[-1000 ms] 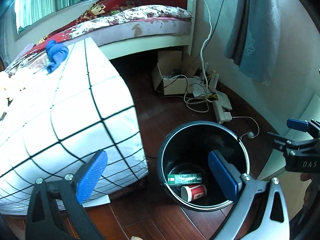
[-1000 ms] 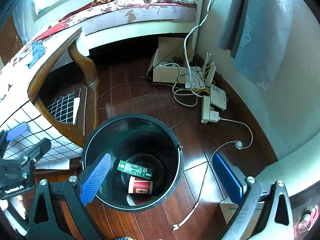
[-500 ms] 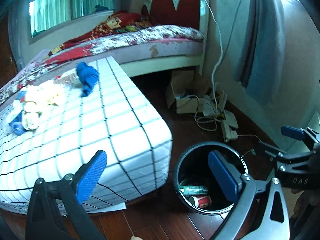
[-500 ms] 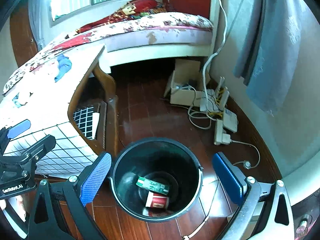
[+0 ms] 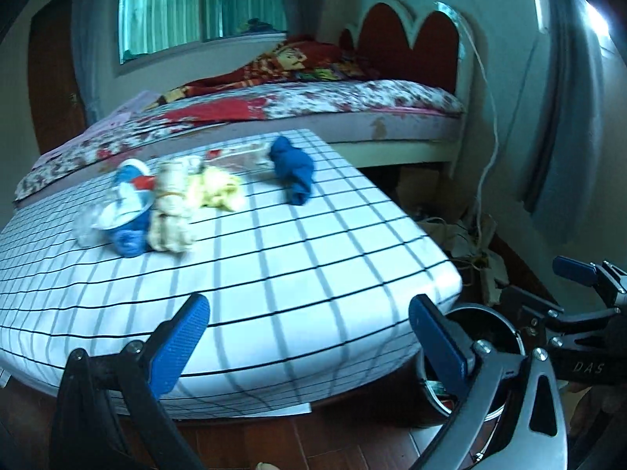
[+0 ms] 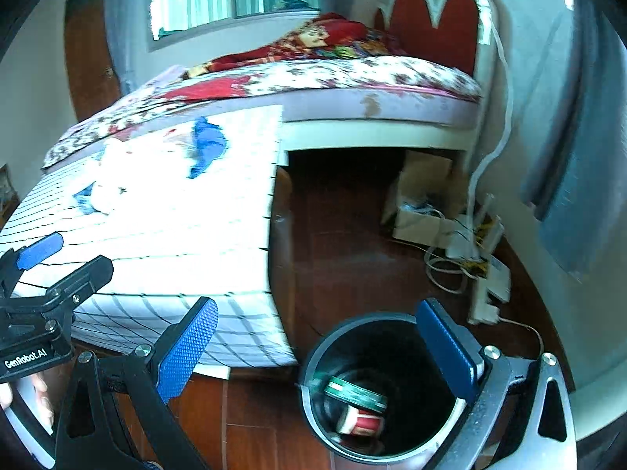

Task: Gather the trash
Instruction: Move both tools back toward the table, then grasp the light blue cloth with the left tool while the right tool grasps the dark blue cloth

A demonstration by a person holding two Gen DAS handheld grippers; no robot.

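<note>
Both tools went up & tipped back since a sec ago, so the desk top shows now, not just the bin. Left tool (image 5: 307,338) is wide open w/ nothing in it. Right tool (image 6: 315,346) is wide open & empty too. On the white desk w/ black grid lines (image 5: 313,258) lie a blue cloth lump (image 5: 294,170), yellow crumpled paper (image 5: 215,192), a cream rolled wad (image 5: 170,211) & a blue-white wrapper (image 5: 125,211). Round black trash bin (image 6: 313,360) sits on the wood floor (image 6: 352,235) beside the desk, w/ a green flat box (image 6: 354,391) & red paper cup (image 6: 360,421) inside.

Bed (image 5: 313,105), window (image 5: 196,4), curtain (image 6: 580,156), cardboard box (image 6: 423,199).
</note>
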